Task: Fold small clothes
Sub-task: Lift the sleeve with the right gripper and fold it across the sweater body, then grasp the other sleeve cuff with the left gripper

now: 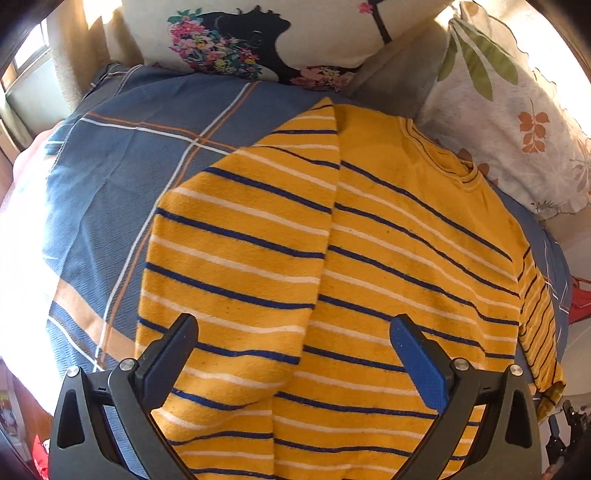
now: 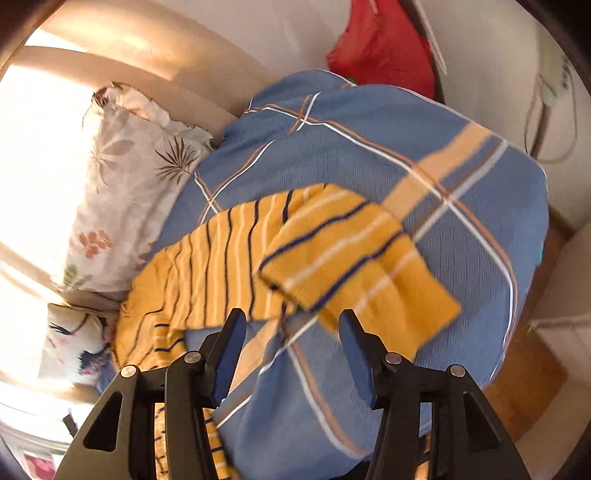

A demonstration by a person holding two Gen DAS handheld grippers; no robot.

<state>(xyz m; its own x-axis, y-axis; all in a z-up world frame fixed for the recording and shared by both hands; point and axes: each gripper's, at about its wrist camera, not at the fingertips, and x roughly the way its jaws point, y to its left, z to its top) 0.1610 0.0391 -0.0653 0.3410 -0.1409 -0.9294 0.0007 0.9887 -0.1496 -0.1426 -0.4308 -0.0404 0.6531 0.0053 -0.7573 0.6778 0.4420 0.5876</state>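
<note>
Shirt: yellow shirt (image 1: 388, 258) with navy and white stripes lies flat on the bed, collar at 1 o'clock in the left view.
Fold: its left side is folded over the middle, the edge running from 12 to 6 o'clock.
Sleeve: the sleeve (image 2: 354, 254) lies folded back on itself, its cuff at 9 o'clock, blurred in the right view.
Left tool (image 1: 293, 363): jaws apart above the shirt, nothing between them.
Right tool (image 2: 291, 349): jaws apart just short of the sleeve, gripping nothing.
Bed: blue checked sheet (image 1: 122, 177) under the shirt.
Pillows: flowered pillow (image 1: 258, 33) at 12 o'clock, leaf pillow (image 1: 517, 122) at 2 o'clock.
Bag: red bag (image 2: 384, 44) beyond the bed at 1 o'clock, right view.
</note>
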